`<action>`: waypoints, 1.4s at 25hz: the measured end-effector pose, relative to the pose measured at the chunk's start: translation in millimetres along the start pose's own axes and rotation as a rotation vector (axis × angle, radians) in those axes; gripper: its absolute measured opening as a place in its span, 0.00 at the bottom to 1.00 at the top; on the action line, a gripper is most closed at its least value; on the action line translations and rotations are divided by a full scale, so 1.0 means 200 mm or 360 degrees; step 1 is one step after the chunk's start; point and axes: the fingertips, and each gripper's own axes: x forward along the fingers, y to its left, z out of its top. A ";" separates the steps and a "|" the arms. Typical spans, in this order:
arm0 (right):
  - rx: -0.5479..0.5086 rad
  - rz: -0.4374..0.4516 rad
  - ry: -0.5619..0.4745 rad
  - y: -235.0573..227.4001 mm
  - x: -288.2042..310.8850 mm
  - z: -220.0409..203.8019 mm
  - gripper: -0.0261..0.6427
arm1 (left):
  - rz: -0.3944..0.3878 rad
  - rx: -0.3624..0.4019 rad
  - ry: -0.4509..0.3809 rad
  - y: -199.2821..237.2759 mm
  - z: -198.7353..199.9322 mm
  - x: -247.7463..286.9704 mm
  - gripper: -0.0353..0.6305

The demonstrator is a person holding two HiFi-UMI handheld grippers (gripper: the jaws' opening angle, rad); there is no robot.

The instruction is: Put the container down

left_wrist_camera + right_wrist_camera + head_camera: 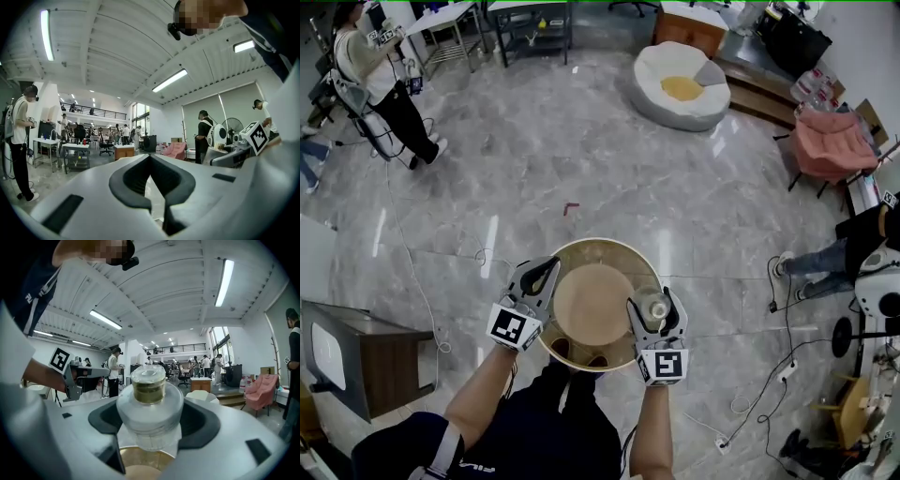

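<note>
A small clear container [654, 307] with a gold neck and a clear cap stands upright between the jaws of my right gripper [655, 313], which is shut on it. In the right gripper view the container [149, 394] fills the middle, with the right gripper [149, 430] clamped round its body. My left gripper [541, 278] is held up beside it, apart from the container, its jaws together with nothing between them; the left gripper [153, 187] looks out over the room. Below both lies a round gold-rimmed table [609, 251] with a beige top.
The marble floor carries cables [422, 300]. A wooden cabinet [358, 354] stands at the left, a white beanbag [682, 86] at the back and a pink chair [832, 142] at the right. One person [382, 80] stands far left, another person [855, 246] at the right edge.
</note>
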 end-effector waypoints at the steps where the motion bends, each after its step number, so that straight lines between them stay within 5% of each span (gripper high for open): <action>1: -0.0018 0.0011 0.0009 0.01 0.01 -0.04 0.54 | 0.0014 -0.0004 -0.0012 0.01 -0.02 -0.02 0.09; 9: -0.0103 0.0074 0.0011 0.05 0.14 -0.52 0.54 | 0.0022 0.0044 -0.0031 0.02 -0.32 -0.03 0.09; 15: 0.0003 0.0036 0.0123 0.04 0.24 -0.99 0.54 | 0.0082 -0.0006 0.0003 0.08 -0.58 -0.06 0.09; 21: -0.0064 0.0113 0.0173 0.00 0.43 -1.54 0.54 | 0.0171 0.0060 -0.0020 0.09 -0.87 -0.08 0.09; 35: 0.0146 -0.0068 0.0419 -0.09 0.72 -2.50 0.54 | 0.0200 0.0049 0.0148 -0.01 -1.47 -0.19 0.09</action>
